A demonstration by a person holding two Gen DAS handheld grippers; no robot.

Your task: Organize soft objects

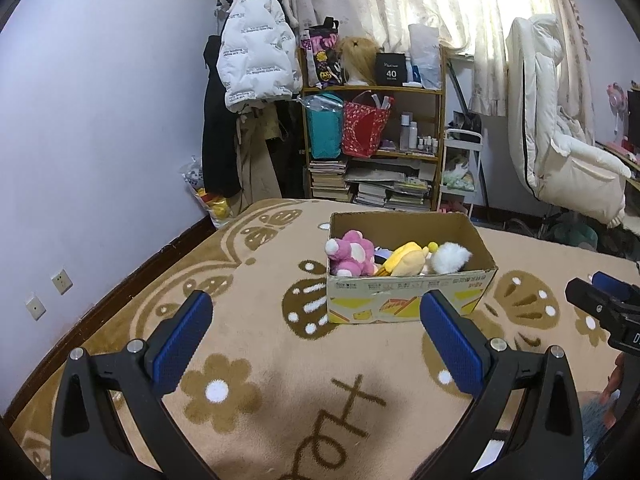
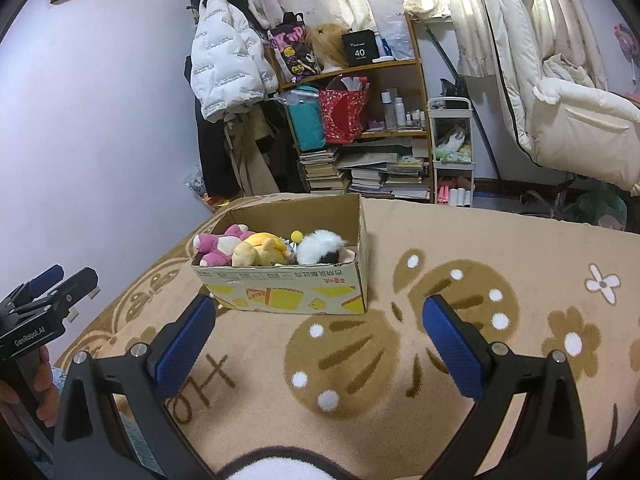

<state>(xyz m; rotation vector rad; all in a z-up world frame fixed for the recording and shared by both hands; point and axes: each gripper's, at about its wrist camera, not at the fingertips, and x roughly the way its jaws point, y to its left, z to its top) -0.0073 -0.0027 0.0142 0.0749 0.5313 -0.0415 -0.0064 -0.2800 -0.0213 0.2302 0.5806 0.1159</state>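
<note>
While both claws gape | box point(image 1: 408, 300) long axis L-R | toys point(image 1: 352, 256) inside.

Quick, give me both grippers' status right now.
Left gripper: open, holding nothing, above the blanket.
Right gripper: open, holding nothing; the plush toys are in the cardboard box.

Open cardboard box point(image 1: 408, 300) sits on the blanket w/ 3 plushies packed along its near side: pink one point(image 1: 352, 254) on the left, yellow bear point(image 1: 404, 258) in the middle, white fluffy one point(image 1: 450, 258) on the right.
</note>
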